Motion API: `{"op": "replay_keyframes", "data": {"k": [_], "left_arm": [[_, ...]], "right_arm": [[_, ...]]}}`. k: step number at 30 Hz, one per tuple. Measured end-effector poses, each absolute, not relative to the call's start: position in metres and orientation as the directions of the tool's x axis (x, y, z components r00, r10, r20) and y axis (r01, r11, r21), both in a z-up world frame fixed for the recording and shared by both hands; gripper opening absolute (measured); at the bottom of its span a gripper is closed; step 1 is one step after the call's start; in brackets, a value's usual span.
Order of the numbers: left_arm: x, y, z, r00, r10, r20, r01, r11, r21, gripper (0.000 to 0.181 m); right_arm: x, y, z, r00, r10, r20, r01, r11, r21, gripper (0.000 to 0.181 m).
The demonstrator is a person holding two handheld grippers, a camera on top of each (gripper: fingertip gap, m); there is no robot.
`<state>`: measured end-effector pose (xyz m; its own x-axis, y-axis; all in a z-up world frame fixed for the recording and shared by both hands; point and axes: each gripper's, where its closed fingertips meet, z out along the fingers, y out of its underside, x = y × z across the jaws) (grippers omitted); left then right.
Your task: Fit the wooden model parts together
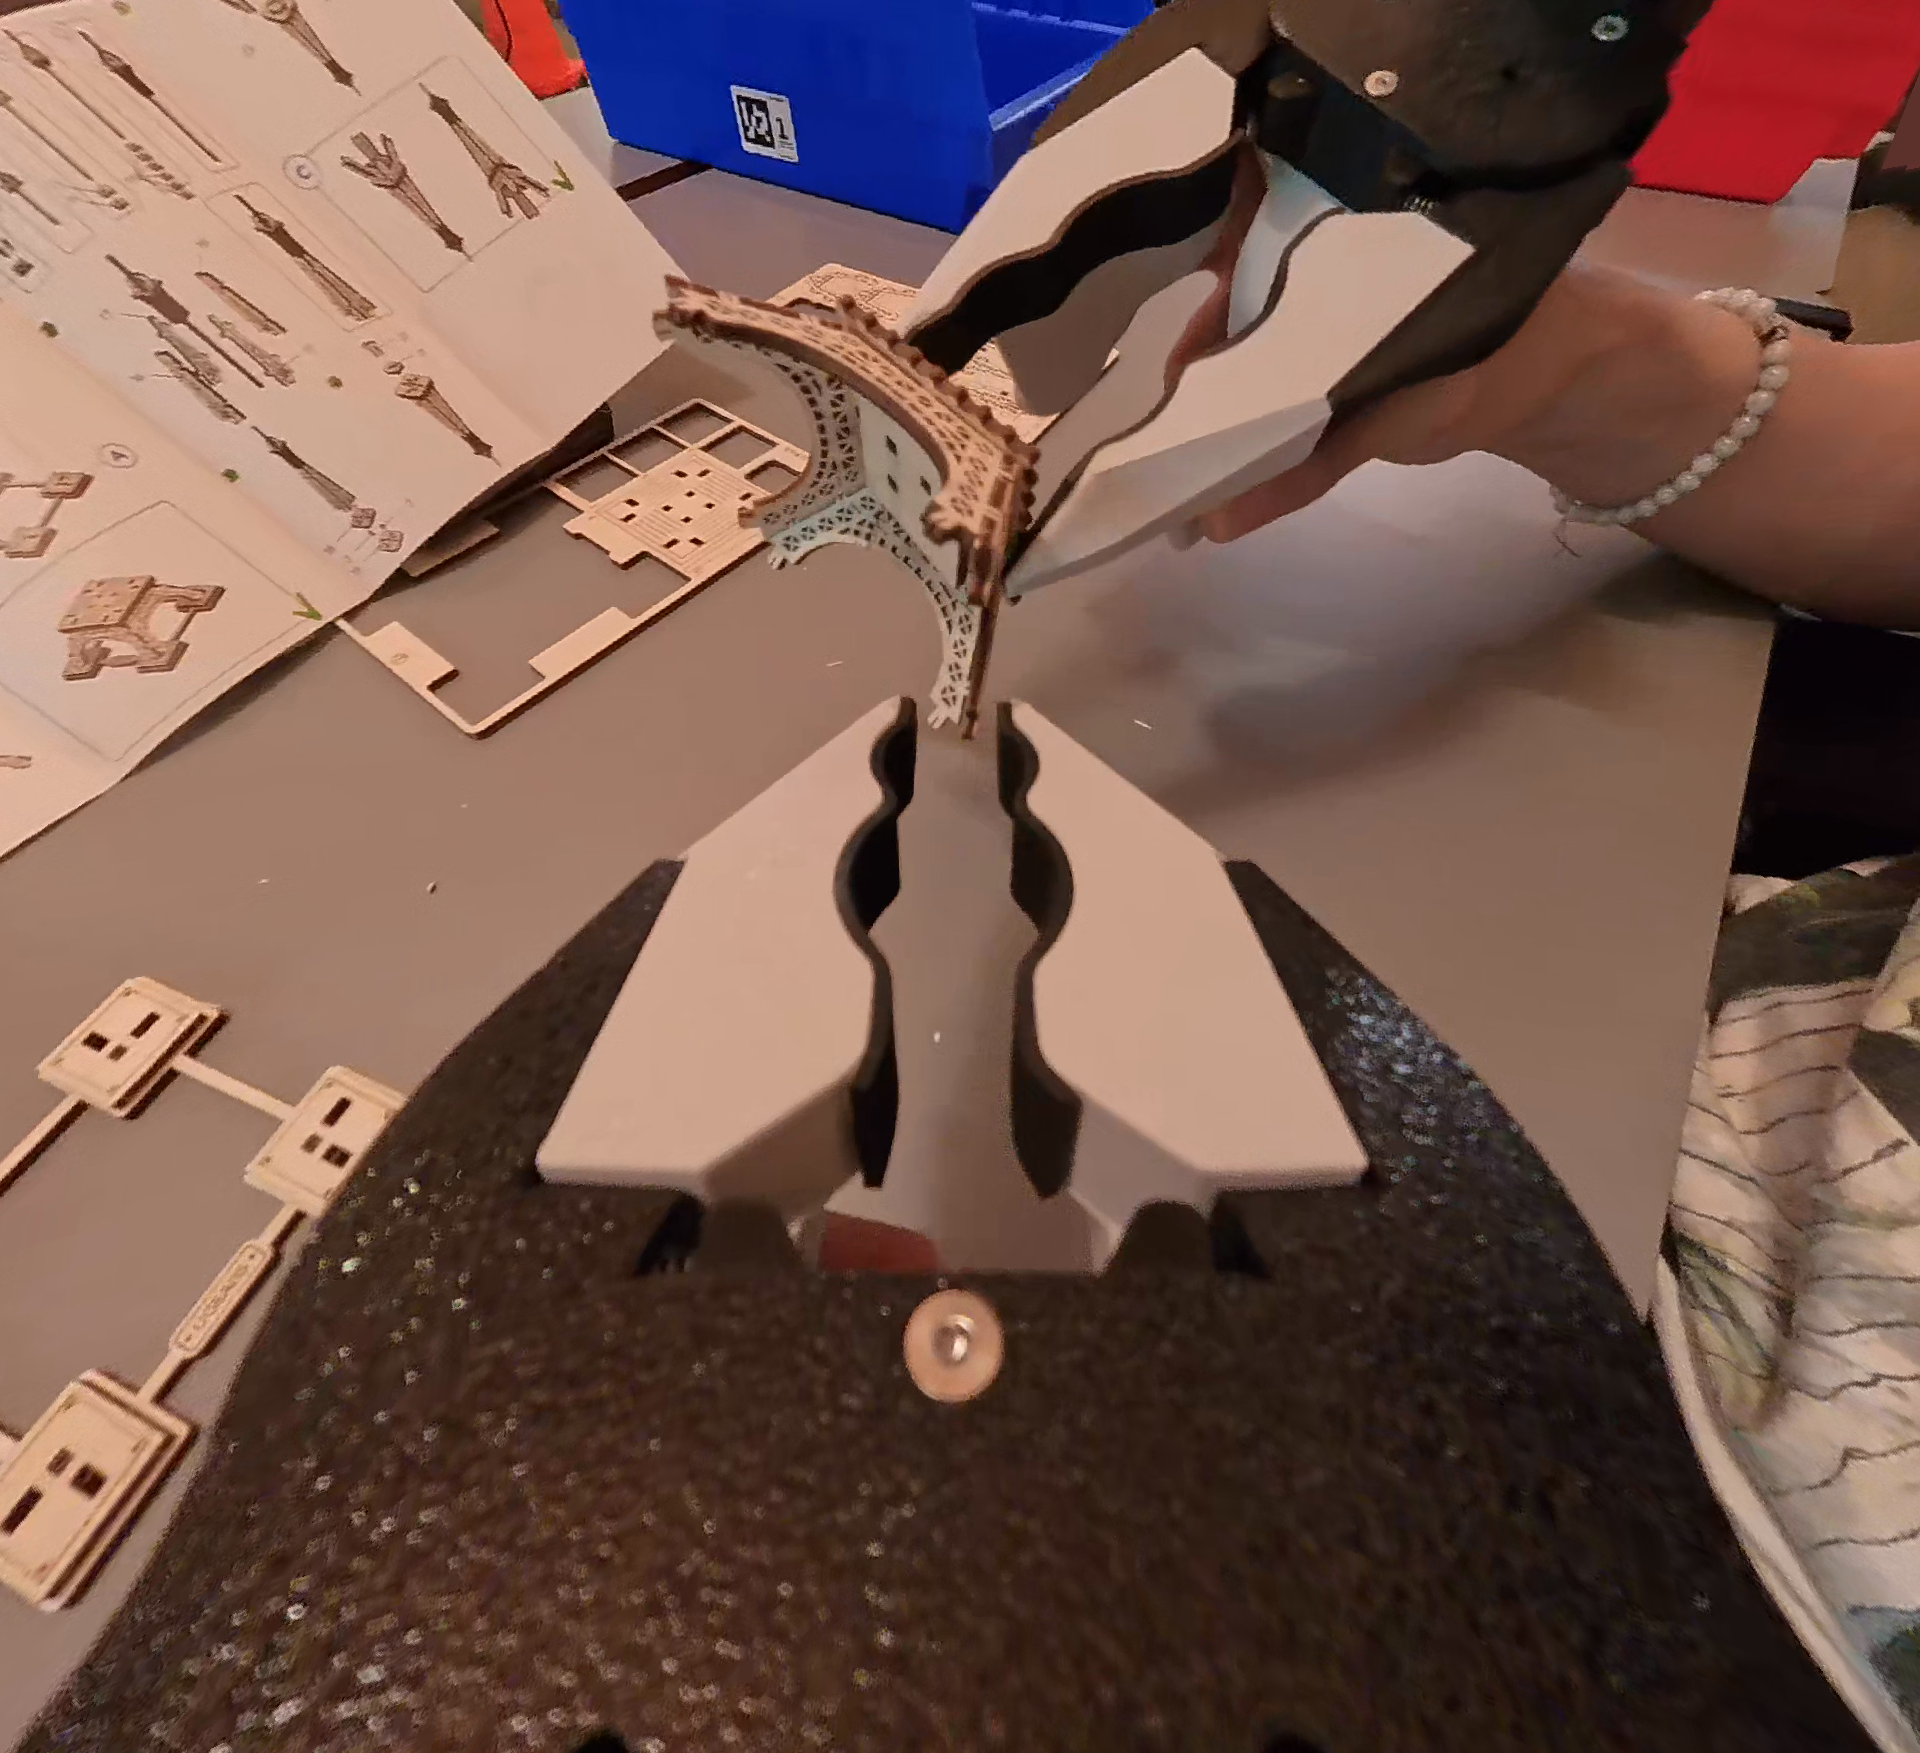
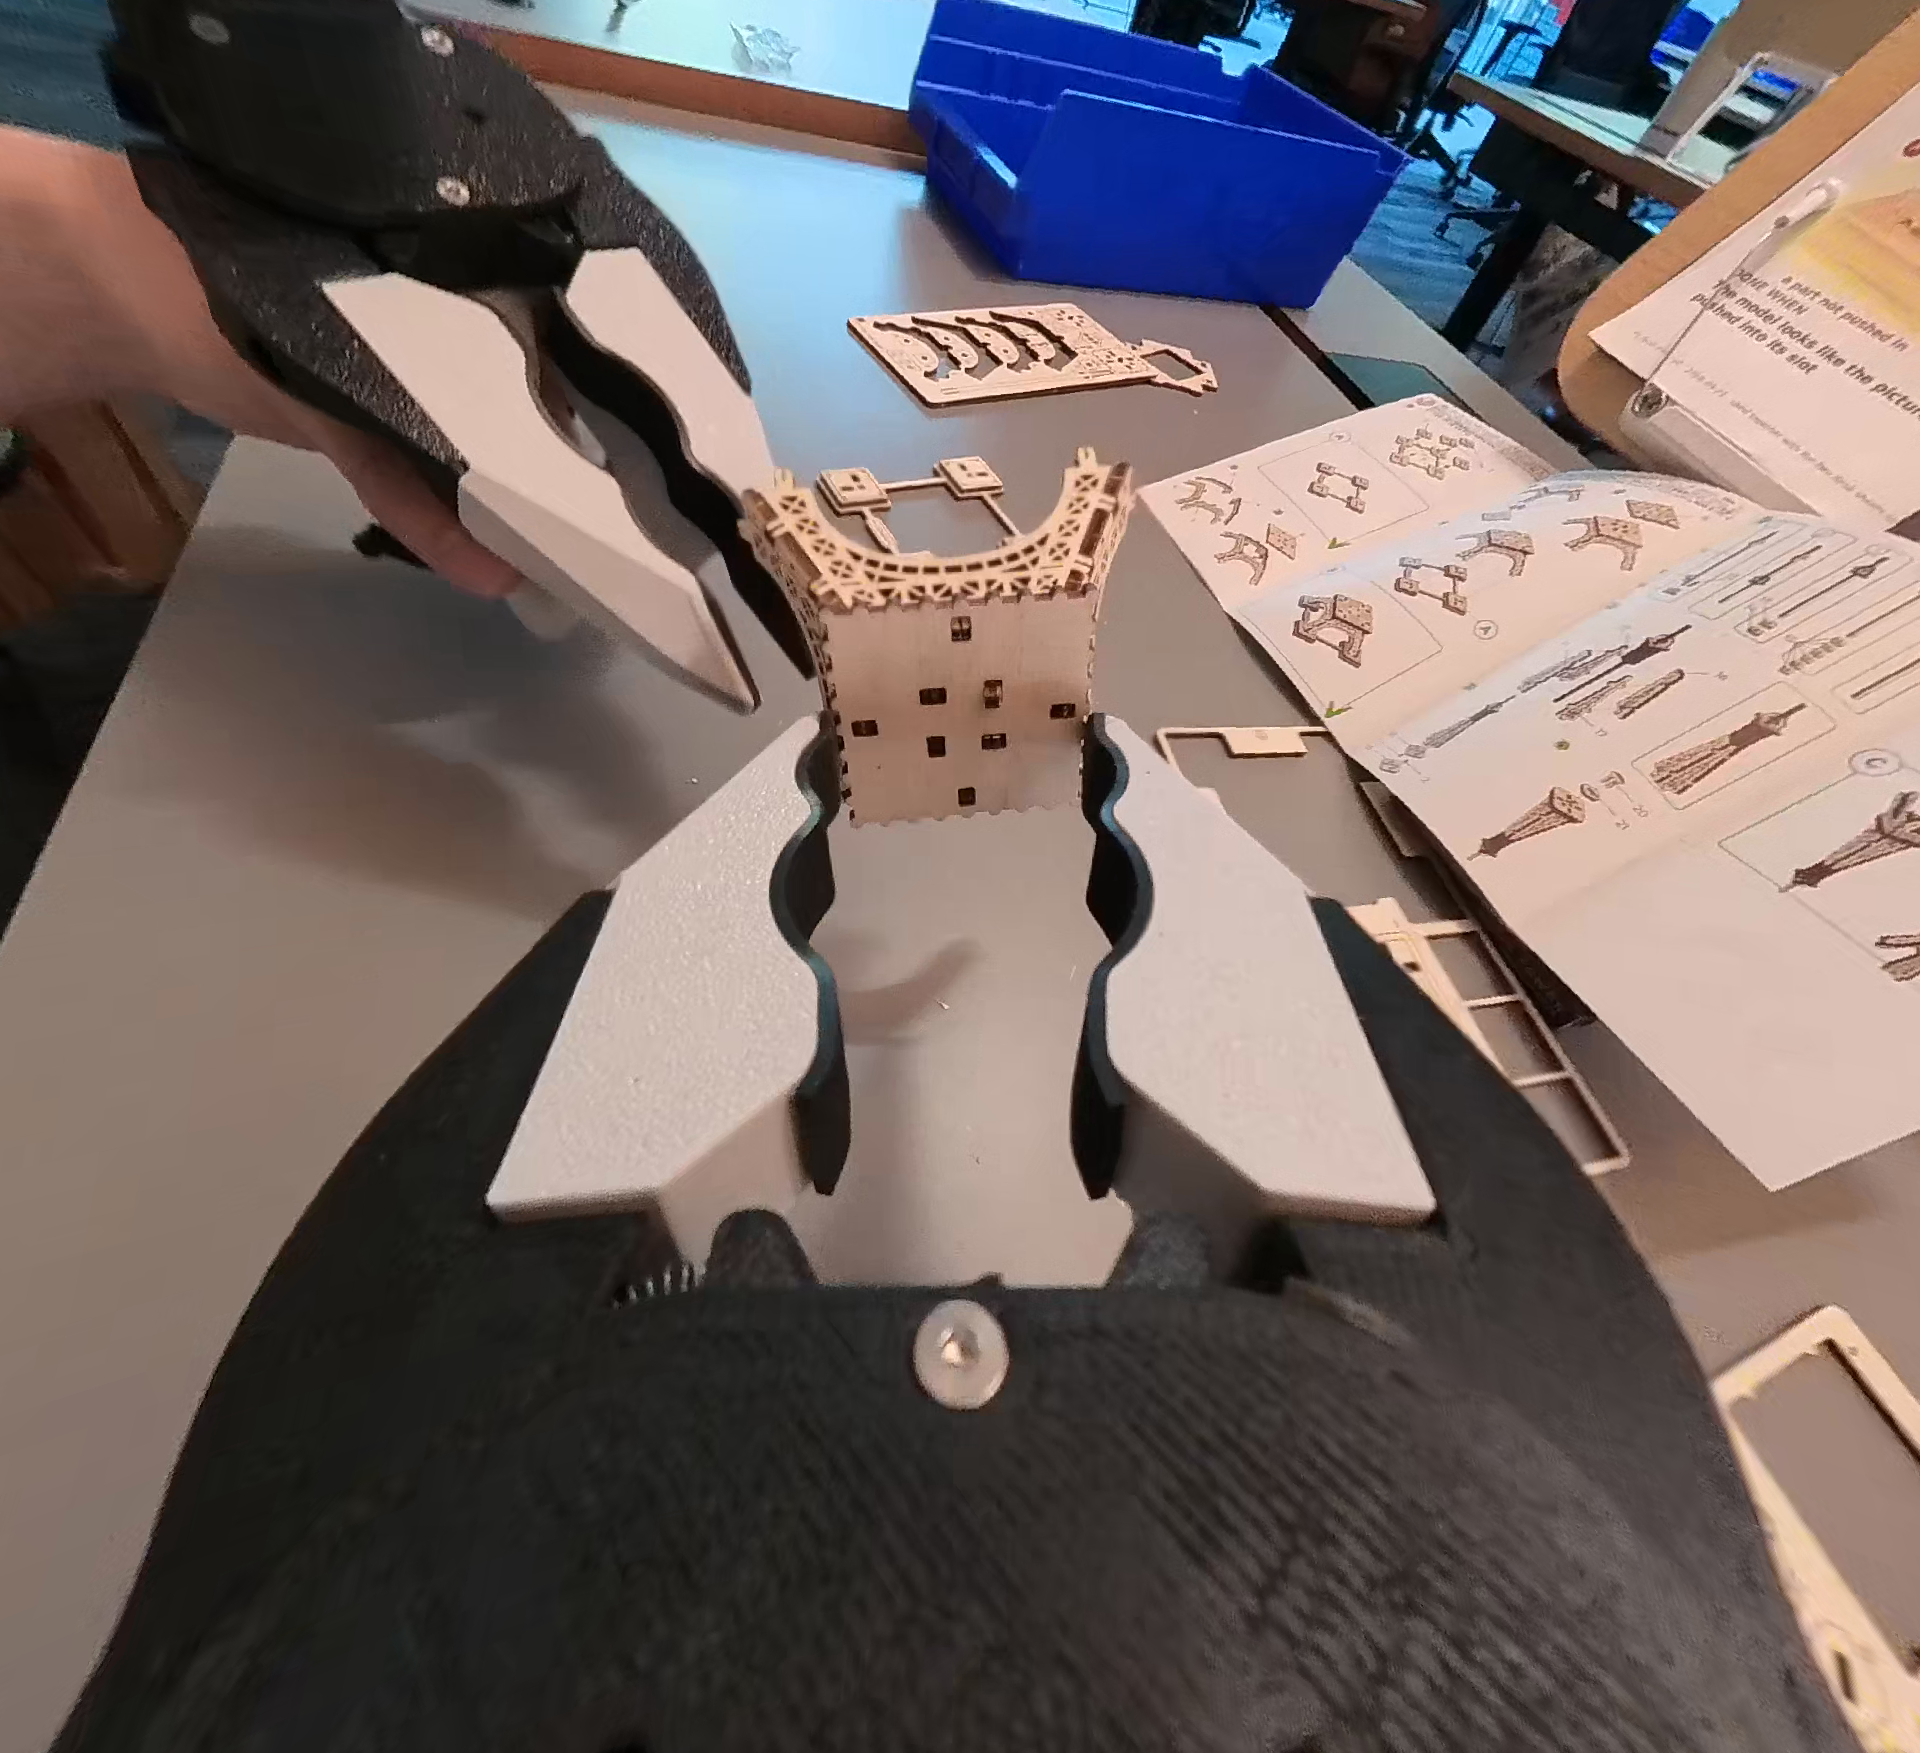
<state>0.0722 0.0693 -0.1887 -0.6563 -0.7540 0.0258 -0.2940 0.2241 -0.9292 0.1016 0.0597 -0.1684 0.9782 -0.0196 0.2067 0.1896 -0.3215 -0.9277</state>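
Grey tabletop (image 1: 1299, 872) fills the left wrist view, with a blue bin (image 1: 831, 30) at the back; what lies inside it is hidden by its walls. One red bin (image 1: 1787, 93) stands to the right of it. An instruction sheet (image 1: 260, 301) lies unfolded at the left, two empty wooden frames (image 1: 623, 560) beside it, and a strip of square wooden feet (image 1: 135, 1184) nearer. The left gripper (image 1: 954, 716) has its fingers a little apart, just below a leg tip of the wooden tower base (image 1: 883, 446); whether they touch it I cannot tell. The right gripper (image 1: 977, 477), held by a hand (image 1: 1455, 415) with a bead bracelet, comes in from the right and clamps the base in the air.

From the right wrist view, the right gripper (image 2: 956, 758) holds the tower base (image 2: 956, 664) by its flat plate, legs pointing away. The left gripper (image 2: 769, 654) slants in from the upper left, tips beside one leg. One blue bin (image 2: 1143, 176) shows no contents. A sheet of uncut parts (image 2: 1029, 353) lies beyond the base.
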Motion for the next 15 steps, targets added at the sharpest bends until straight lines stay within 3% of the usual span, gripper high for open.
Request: {"op": "replay_keyframes", "data": {"k": [5,11,15], "left_arm": [[0.079,0.07,-0.186,-0.611,-0.791,-0.028,-0.274,0.245,-0.93,0.039],[0.084,0.063,-0.171,-0.529,-0.824,-0.202,-0.175,0.339,-0.924,0.039],[0.086,0.056,-0.142,-0.446,-0.808,-0.386,-0.059,0.456,-0.888,0.042]], "right_arm": [[0.103,0.061,-0.167,0.99,-0.034,0.135,0.12,-0.283,-0.952,0.045],[0.102,0.064,-0.153,0.997,-0.028,-0.078,-0.081,-0.126,-0.989,0.045],[0.098,0.06,-0.132,0.943,0.108,-0.316,-0.325,0.075,-0.943,0.045]]}}
